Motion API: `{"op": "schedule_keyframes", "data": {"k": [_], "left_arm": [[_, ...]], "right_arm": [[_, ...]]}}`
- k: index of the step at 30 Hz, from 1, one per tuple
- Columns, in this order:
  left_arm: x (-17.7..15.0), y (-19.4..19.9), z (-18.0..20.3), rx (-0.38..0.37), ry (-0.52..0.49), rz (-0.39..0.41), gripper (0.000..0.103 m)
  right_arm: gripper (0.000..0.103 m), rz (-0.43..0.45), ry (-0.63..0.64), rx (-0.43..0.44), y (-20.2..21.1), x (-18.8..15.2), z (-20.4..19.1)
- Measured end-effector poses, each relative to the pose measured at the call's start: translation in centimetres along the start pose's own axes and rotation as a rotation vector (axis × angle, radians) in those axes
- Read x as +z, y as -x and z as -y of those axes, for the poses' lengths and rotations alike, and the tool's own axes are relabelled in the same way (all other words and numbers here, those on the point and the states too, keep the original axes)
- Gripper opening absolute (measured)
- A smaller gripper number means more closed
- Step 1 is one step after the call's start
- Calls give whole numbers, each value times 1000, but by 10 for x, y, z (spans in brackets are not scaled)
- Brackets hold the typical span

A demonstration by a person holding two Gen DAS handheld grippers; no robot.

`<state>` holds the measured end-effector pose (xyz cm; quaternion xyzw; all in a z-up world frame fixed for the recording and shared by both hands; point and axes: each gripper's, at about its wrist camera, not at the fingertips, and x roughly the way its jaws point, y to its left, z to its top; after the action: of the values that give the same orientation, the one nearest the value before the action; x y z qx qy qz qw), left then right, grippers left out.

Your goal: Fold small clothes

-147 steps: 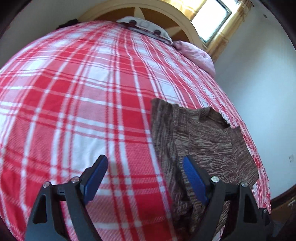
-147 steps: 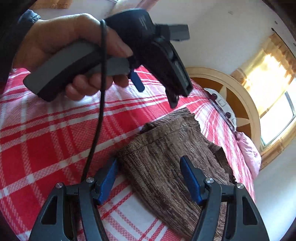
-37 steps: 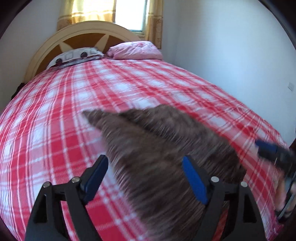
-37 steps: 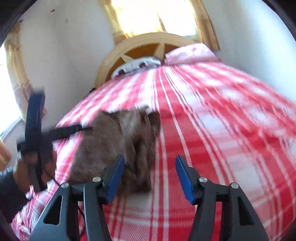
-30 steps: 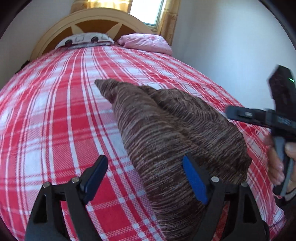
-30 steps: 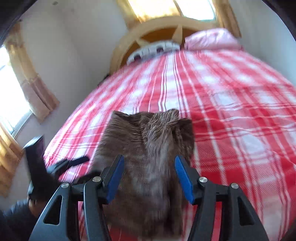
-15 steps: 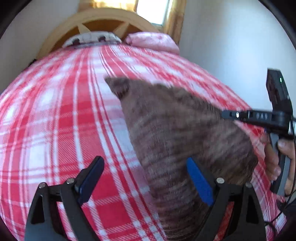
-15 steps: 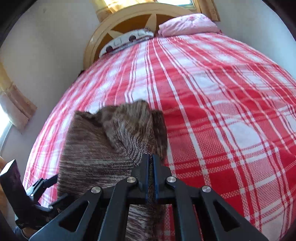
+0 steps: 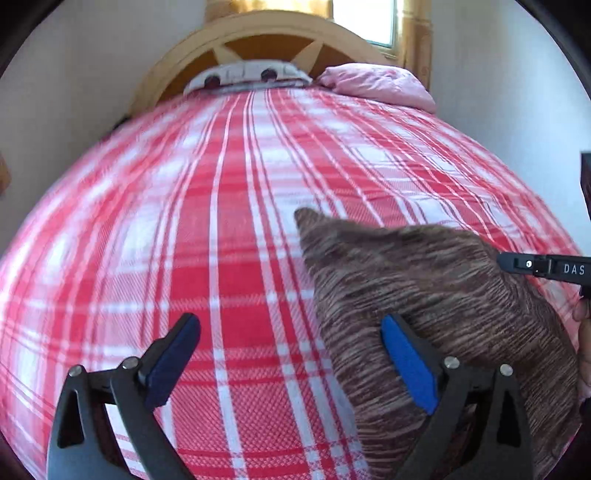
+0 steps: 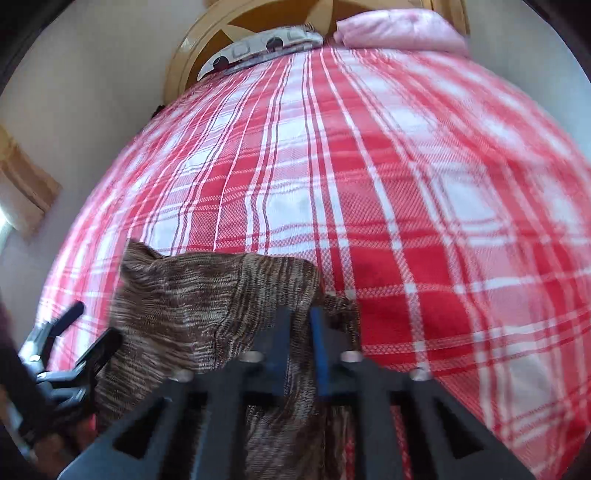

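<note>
Right wrist view only: right gripper (image 10: 297, 332) clenched on brown garment (image 10: 207, 295); left gripper (image 9: 291, 354) opening, empty

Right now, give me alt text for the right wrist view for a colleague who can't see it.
The right gripper is shut on the edge of a brown knit garment on a red plaid bedspread. The left gripper, jaws opening, sits at the garment's left side; pillows lie by the headboard.

garment (image 10: 207, 295) btm edge cut off
</note>
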<state>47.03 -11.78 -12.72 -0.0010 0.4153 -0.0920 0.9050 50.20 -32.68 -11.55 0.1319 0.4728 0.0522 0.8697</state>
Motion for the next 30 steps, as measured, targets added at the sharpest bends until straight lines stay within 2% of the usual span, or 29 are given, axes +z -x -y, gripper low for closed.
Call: {"op": "schedule_keyframes", "data": {"k": [3, 5, 9, 11, 13, 14, 17, 19, 21, 23, 25, 26, 28, 30], "left_arm": [[-15, -3, -16, -74, 87, -3, 102], [-15, -1, -13, -73, 94, -4, 103], [-16, 9, -5, -45, 65, -1, 103], [-20, 22, -6, -59, 80, 6, 103], [-31, 45, -10, -96, 97, 48, 103], [-37, 56, -11, -114, 100, 66, 103], [-59, 78, -7, -143, 76, 103, 103], [-70, 79, 2, -152, 32, 84, 103], [-82, 75, 14, -132, -23, 62, 103], [-88, 73, 23, -100, -61, 46, 103], [-88, 74, 26, -88, -78, 42, 103], [-88, 74, 27, -89, -88, 39, 103], [-91, 70, 29, -80, -101, 21, 103], [-93, 70, 28, -85, -103, 9, 103]], "right_arm": [[3, 61, -5, 2, 11, -5, 6], [3, 85, -20, -23, 13, -8, 10], [4, 66, -44, -14, 1, -11, 17], [5, 78, -36, 1, 11, -15, 16], [7, 109, -14, -33, 33, -25, 11], [8, 134, 7, -12, 48, -33, 7], [8, 179, 89, 164, 94, -69, -14], [8, 170, 185, 259, 111, -100, -35], [8, 131, 258, 282, 115, -127, -49], [8, 55, 283, 279, 106, -151, -52], [8, 22, 237, 163, 94, -163, -37], [8, 4, 175, 152, 89, -168, -22], [7, 13, 62, 255, 88, -171, 3], [7, 9, 3, 301, 88, -173, 15]]}}
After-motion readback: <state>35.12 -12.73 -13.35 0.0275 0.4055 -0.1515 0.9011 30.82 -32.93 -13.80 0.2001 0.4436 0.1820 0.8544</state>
